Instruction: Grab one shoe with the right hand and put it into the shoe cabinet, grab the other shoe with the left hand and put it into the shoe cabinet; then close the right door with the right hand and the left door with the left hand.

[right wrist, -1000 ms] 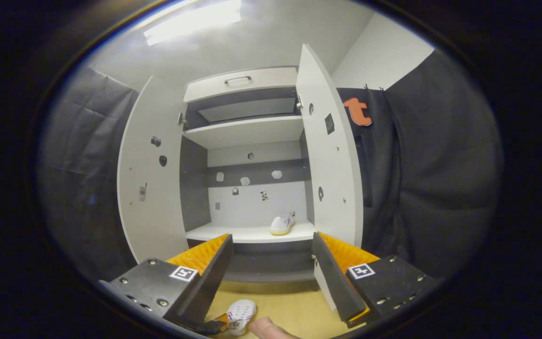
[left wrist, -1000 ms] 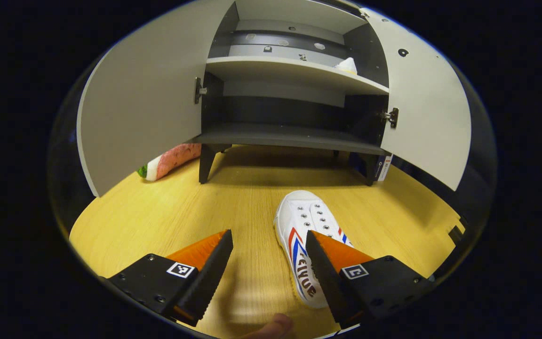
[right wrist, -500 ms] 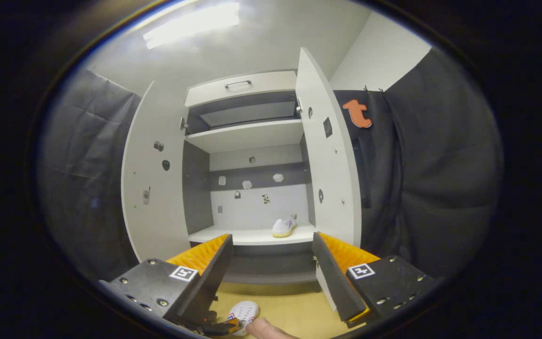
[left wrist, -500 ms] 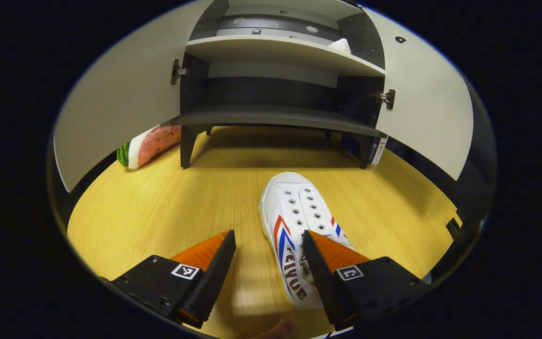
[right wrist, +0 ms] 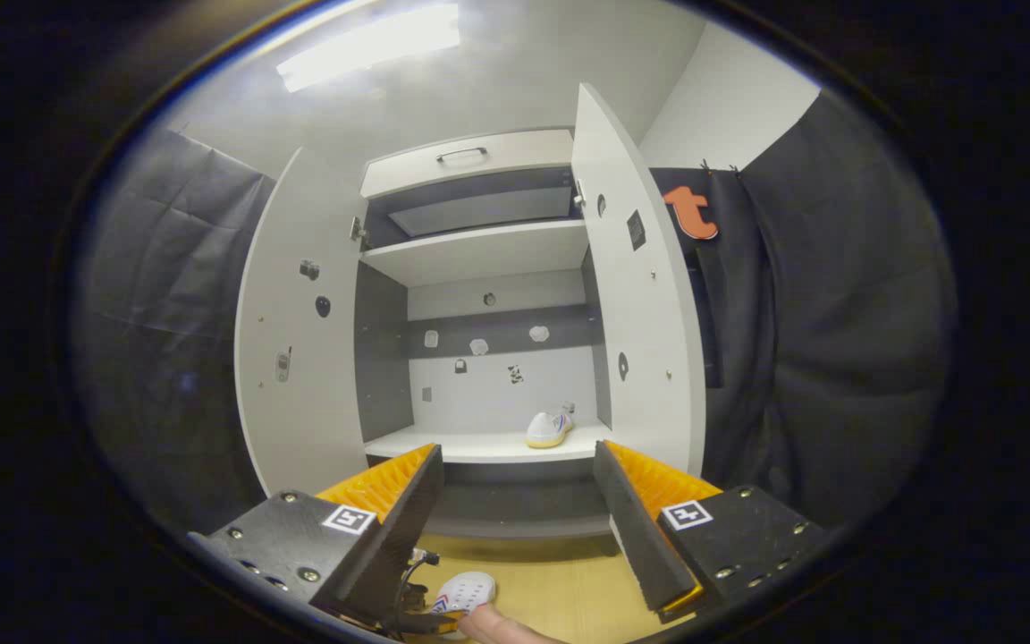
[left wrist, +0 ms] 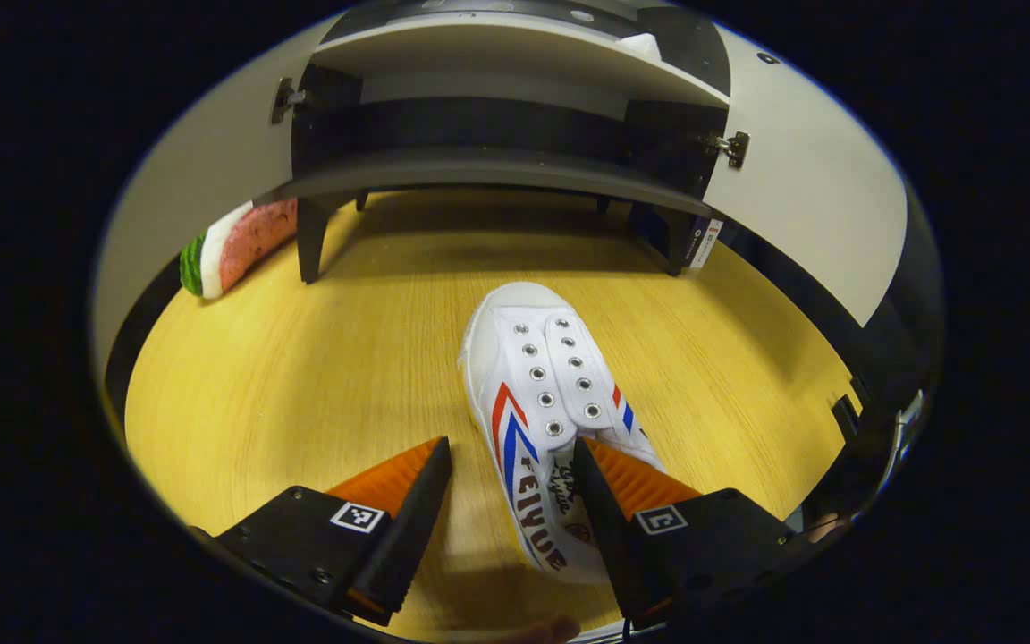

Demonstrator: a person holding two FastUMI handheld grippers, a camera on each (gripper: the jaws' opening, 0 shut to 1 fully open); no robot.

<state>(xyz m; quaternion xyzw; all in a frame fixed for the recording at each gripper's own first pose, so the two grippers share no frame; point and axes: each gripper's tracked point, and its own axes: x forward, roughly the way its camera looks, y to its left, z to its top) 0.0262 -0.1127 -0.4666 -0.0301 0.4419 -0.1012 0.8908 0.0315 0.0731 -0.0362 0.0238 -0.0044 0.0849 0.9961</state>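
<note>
Left gripper view: the left gripper (left wrist: 508, 474) is wide open and holds nothing. One white shoe (left wrist: 544, 420) lies on the wooden floor (left wrist: 318, 358) at lower centre; its heel is hidden behind the finger at lower right, and whether that finger touches it cannot be told. The shoe cabinet (left wrist: 497, 116) at the top is cut off above its lower shelves. Its two doors stand open, the left door (left wrist: 202, 188) and the right door (left wrist: 801, 206). A watermelon-patterned object (left wrist: 229, 255) at centre left is partly hidden behind the left door.

Right gripper view: the right gripper (right wrist: 517, 470) is likewise wide open and empty. A second shoe (right wrist: 549, 429), small and indistinct, rests on a cabinet shelf at centre. A fingertip (right wrist: 493, 623) is cut off at the bottom edge. Shoes counted: two.
</note>
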